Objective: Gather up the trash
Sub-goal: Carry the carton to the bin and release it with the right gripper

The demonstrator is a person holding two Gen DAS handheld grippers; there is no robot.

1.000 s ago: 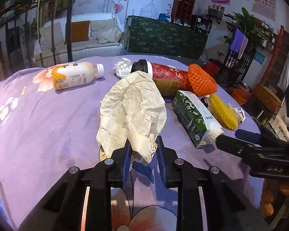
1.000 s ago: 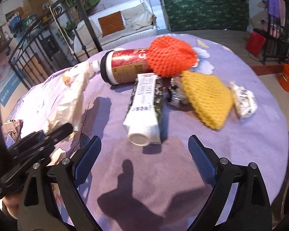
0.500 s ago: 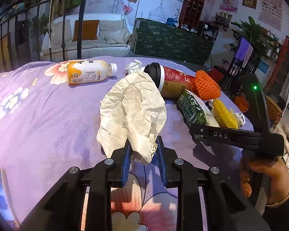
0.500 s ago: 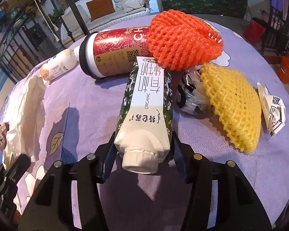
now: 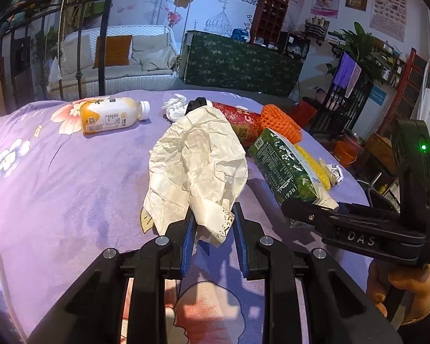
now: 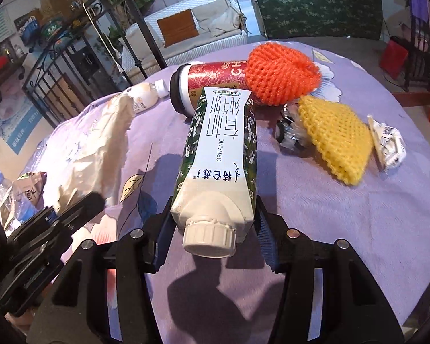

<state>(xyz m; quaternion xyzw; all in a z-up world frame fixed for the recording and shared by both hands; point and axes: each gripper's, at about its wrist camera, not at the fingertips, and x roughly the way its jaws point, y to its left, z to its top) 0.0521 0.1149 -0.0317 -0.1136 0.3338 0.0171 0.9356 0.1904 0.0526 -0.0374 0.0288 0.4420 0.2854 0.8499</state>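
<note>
My left gripper [image 5: 213, 223] is shut on a crumpled cream paper bag [image 5: 197, 169] and holds it above the purple cloth. My right gripper [image 6: 212, 223] is shut on the cap end of a green and white milk carton [image 6: 223, 149], which is lifted and tilted; the carton also shows in the left wrist view [image 5: 286, 169]. On the table lie a red paper cup [image 6: 215, 83], an orange foam net [image 6: 281, 77], a yellow foam net [image 6: 335, 140], a plastic bottle [image 5: 111, 113], a white tissue wad [image 5: 175, 107] and a crumpled wrapper [image 6: 387, 143].
The round table wears a purple flowered cloth [image 5: 57, 189]. A small crushed foil wrapper [image 6: 289, 137] lies beside the yellow net. A bag with bottles and trash [image 6: 17, 197] sits off the table's left edge. A black iron rack [image 6: 71, 66] and a sofa stand behind.
My right gripper closed around the milk carton and raised its cap end off the cloth. My left gripper kept hold of the paper bag and rose slightly.
</note>
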